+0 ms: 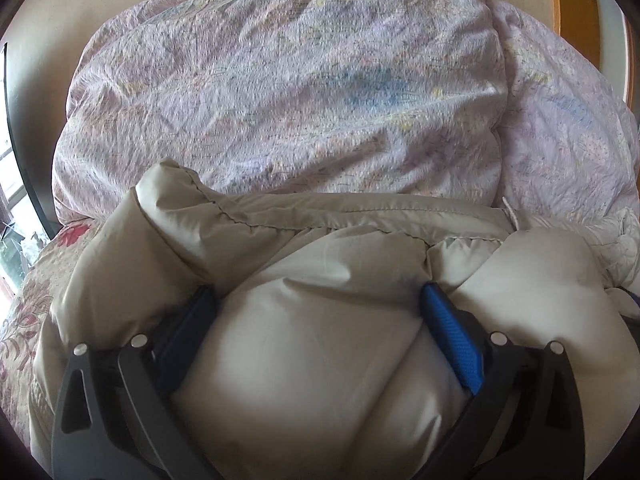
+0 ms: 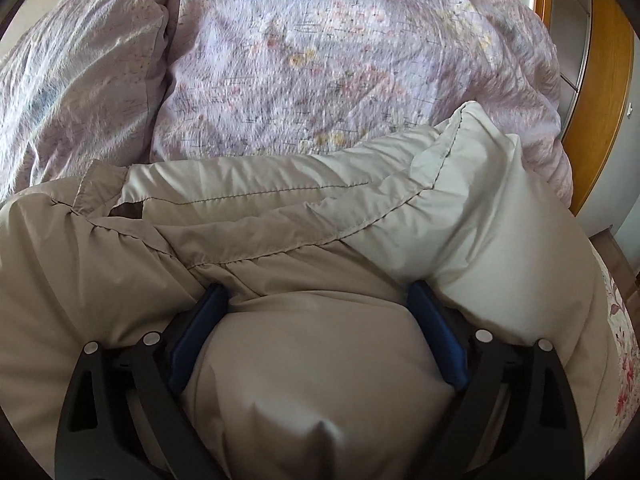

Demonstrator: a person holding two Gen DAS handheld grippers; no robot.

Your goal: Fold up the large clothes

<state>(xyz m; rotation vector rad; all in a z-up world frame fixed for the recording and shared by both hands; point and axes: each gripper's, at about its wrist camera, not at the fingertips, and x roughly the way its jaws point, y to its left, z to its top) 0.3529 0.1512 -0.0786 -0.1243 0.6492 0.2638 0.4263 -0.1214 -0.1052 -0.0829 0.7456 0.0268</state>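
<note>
Beige puffy jacket [image 1: 320, 320] is bunched up on the bed, right against a lilac duvet [image 1: 280, 92], with a flowery sheet [image 1: 24, 320] underneath. Left gripper [image 1: 320, 332] has its blue pads [image 1: 452, 340] squeezing a fat wad of jacket. Right gripper [image 2: 316, 336] also has padding bulging between its widely spread pads [image 2: 436, 340], which press on it. No tags or writing readable anywhere.

The puffy beige jacket [image 1: 320, 340] bulges between both grippers' blue pads [image 1: 452, 336], hiding their tips, and runs off the lower edge in both views. The quilt [image 2: 320, 60] behind looks smeared, its print perhaps floral. The jacket covers most of the bed [image 1: 24, 320].
</note>
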